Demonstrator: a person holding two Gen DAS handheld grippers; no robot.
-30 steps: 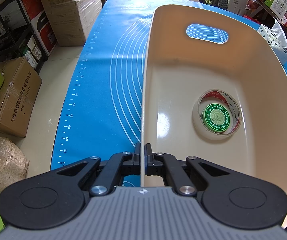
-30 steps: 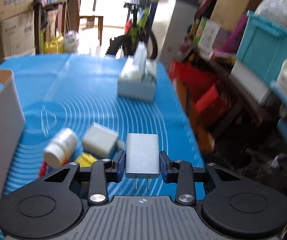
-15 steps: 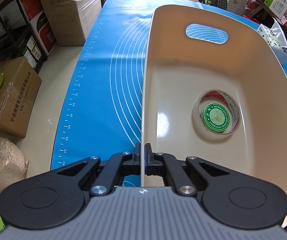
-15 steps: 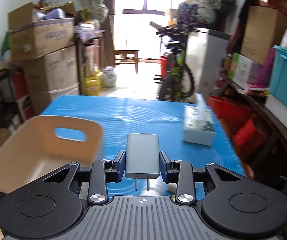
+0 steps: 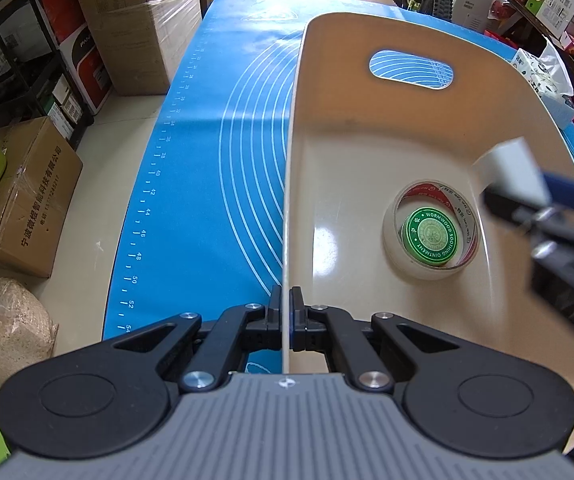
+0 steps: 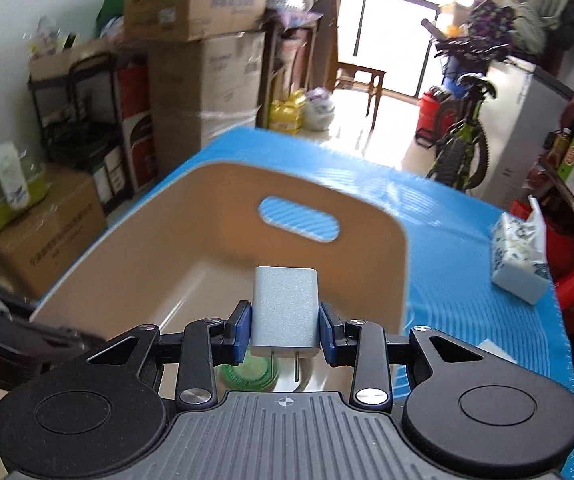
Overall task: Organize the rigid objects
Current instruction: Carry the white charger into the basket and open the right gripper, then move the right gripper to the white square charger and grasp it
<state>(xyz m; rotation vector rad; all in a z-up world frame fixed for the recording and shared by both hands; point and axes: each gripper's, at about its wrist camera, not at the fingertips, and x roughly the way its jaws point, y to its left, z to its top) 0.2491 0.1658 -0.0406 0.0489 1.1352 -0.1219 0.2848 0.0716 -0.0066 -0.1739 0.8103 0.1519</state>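
My left gripper (image 5: pixel 285 316) is shut on the left rim of the beige bin (image 5: pixel 367 152), which stands on the blue mat (image 5: pixel 215 168). Inside the bin lies a tape roll (image 5: pixel 431 230) with a green ointment tin (image 5: pixel 429 236) in its middle. My right gripper (image 6: pixel 285 326) is shut on a grey plug charger (image 6: pixel 285 310), prongs toward the camera, and holds it above the bin (image 6: pixel 207 240). In the left wrist view the right gripper (image 5: pixel 527 196) reaches in over the bin's right rim with the charger (image 5: pixel 509 170). The green tin (image 6: pixel 247 376) shows below the charger.
A tissue pack (image 6: pixel 521 258) lies on the mat right of the bin, also seen in the left wrist view (image 5: pixel 543 80). A small white object (image 6: pixel 495 350) lies on the mat near the bin. Cardboard boxes (image 5: pixel 27 200) and shelves stand on the floor left of the table.
My right gripper has swung left from over the mat with the charger and now hovers over the bin. It has come into the left wrist view. The left gripper has not moved.
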